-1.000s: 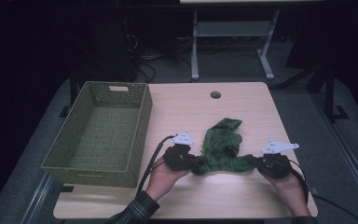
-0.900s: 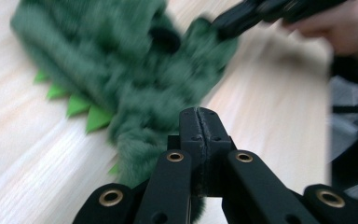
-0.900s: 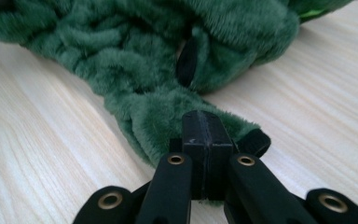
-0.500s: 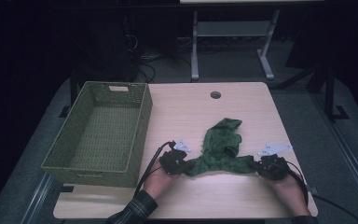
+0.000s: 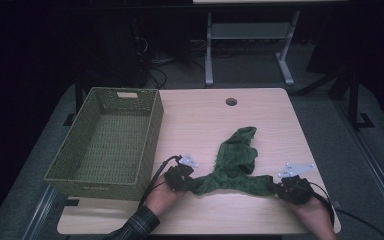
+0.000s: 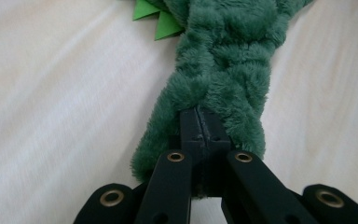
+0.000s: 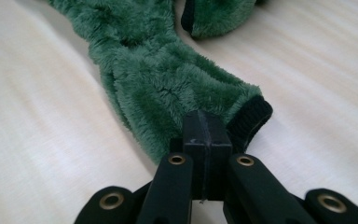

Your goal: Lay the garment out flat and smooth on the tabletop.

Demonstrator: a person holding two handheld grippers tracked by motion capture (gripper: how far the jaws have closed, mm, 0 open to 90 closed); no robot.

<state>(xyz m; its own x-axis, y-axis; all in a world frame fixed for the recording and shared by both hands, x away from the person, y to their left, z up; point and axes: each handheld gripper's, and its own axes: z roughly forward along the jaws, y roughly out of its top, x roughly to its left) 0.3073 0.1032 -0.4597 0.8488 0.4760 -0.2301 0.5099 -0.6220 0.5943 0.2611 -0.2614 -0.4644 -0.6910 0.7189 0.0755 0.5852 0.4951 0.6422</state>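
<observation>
Pale wooden bench (image 5: 200, 120): left hand-held gripper (image 5: 187, 182) and right hand-held gripper (image 5: 279, 189), both clamped shut on the green plush garment (image 5: 235, 165), have drawn nearer the front edge. Its stretched span runs left-right; one limb points away toward the far side.

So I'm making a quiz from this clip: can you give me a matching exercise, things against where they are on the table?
Things:
1. woven basket
2. green fleece garment
3. left tongs
4. round hole

Places:
A. shut on the garment's near left end
B. far edge of the table
C. left side of the table
D. stretched between both tongs

Pairs: 1-C, 2-D, 3-A, 4-B
</observation>
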